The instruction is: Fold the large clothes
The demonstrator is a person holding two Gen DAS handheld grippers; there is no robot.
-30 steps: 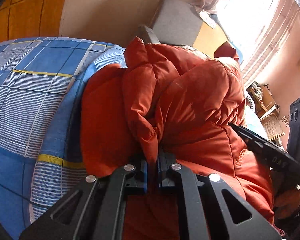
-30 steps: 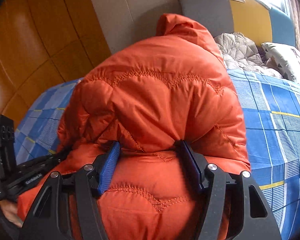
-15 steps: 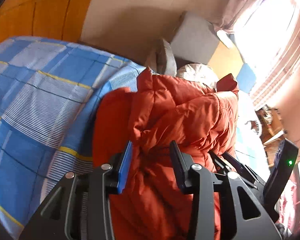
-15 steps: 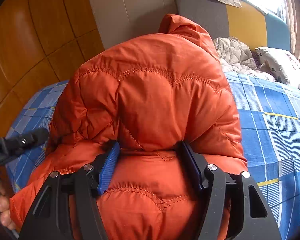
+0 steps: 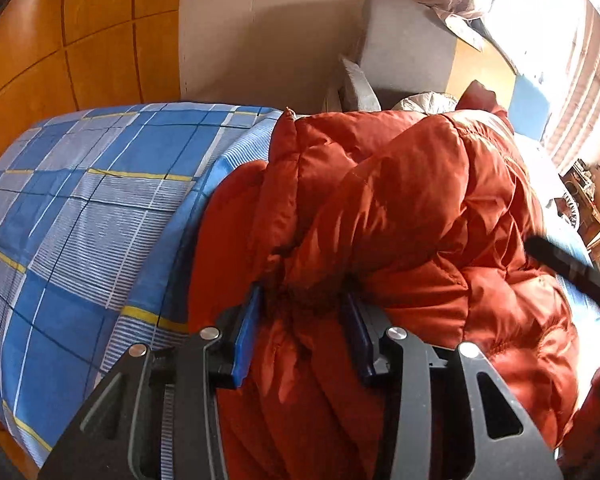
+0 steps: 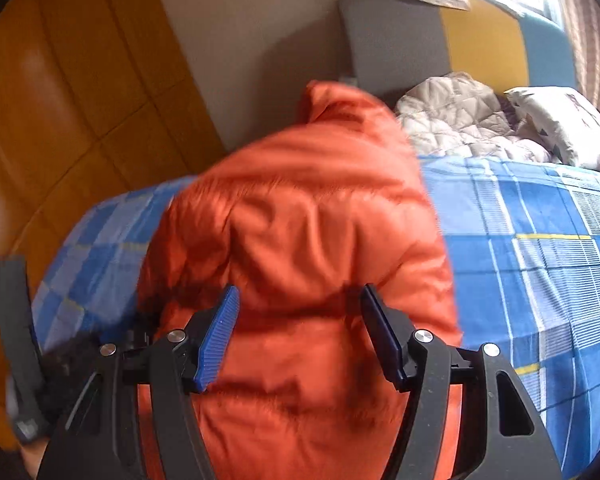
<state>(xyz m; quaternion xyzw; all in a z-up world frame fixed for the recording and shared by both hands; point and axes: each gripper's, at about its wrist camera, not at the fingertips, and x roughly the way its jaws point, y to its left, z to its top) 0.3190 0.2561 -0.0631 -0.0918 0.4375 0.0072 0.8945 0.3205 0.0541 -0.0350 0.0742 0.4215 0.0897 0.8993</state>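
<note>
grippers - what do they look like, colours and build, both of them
Both match. The left gripper and right gripper have black frames with triangular cut-outs and round silver screw heads. The jaws are faced with blue pads, visibly ribbed in the right wrist view. A pale toothed strip runs along the left frame. No sleeves or cables are visible.
</note>
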